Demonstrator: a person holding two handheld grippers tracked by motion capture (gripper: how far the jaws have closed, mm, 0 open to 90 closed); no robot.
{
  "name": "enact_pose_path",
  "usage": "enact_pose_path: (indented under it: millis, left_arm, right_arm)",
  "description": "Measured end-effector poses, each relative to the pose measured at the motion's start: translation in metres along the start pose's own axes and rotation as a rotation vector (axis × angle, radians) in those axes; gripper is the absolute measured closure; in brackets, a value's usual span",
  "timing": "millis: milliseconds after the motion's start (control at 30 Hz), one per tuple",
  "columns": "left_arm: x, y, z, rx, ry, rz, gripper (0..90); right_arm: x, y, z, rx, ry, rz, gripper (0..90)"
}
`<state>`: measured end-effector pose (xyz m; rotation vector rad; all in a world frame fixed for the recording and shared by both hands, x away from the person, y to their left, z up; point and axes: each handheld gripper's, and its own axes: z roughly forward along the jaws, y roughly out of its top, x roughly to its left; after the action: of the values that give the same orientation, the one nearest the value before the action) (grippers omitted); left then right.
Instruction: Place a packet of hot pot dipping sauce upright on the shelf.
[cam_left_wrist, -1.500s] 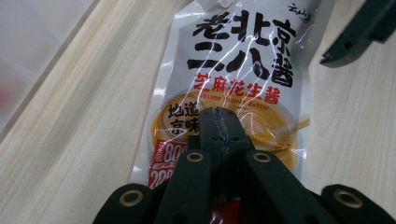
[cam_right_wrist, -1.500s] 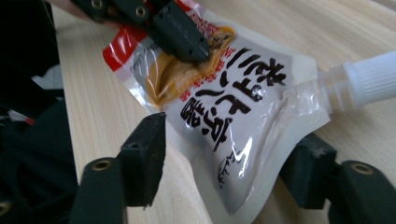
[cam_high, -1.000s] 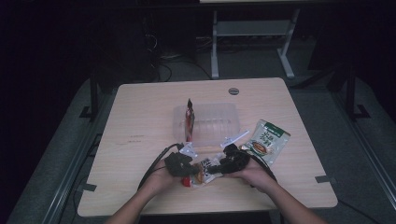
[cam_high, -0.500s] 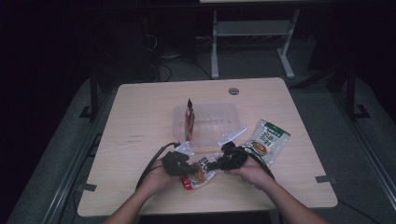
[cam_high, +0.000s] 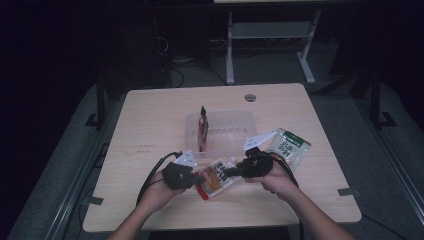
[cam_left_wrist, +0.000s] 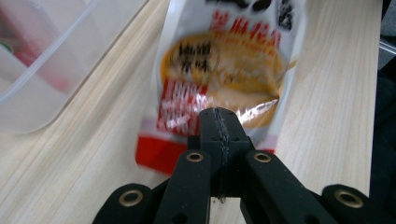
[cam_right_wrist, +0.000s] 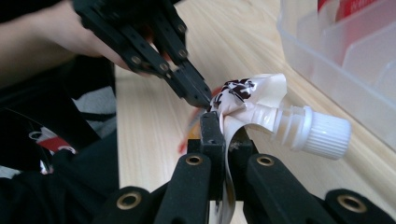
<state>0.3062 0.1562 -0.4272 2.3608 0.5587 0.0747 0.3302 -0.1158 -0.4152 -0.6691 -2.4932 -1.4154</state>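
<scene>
My left gripper (cam_high: 200, 178) is squeezed tight on the bottom edge of the snack pouch (cam_high: 215, 179). I can see its black jaws pinching the red strip of the pouch in the left gripper view. My right gripper (cam_high: 231, 171) has just been closing, and now it pinches the top of the same pouch, right by the white screw cap (cam_right_wrist: 321, 132). The pouch sits between my two grippers, over the wooden table (cam_high: 150, 120) near my edge. Just behind it is a clear plastic tray (cam_high: 225, 131) with a red packet (cam_high: 203, 127) standing in it. A green bag (cam_high: 290, 148) lies beside my right hand (cam_high: 274, 181).
</scene>
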Motion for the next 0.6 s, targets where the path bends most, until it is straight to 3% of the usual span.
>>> enact_pose_path:
  millis: [433,600]
  left_arm:
    - [-0.004,0.009,0.017,-0.014,-0.027,-0.003,89.9]
    - [-0.013,0.017,0.026,-0.025,-0.047,0.04,89.9]
  right_arm:
    - [0.013,0.009,-0.004,-0.051,0.083,-0.055,89.3]
    - [0.018,0.011,-0.002,-0.058,0.115,-0.067,89.2]
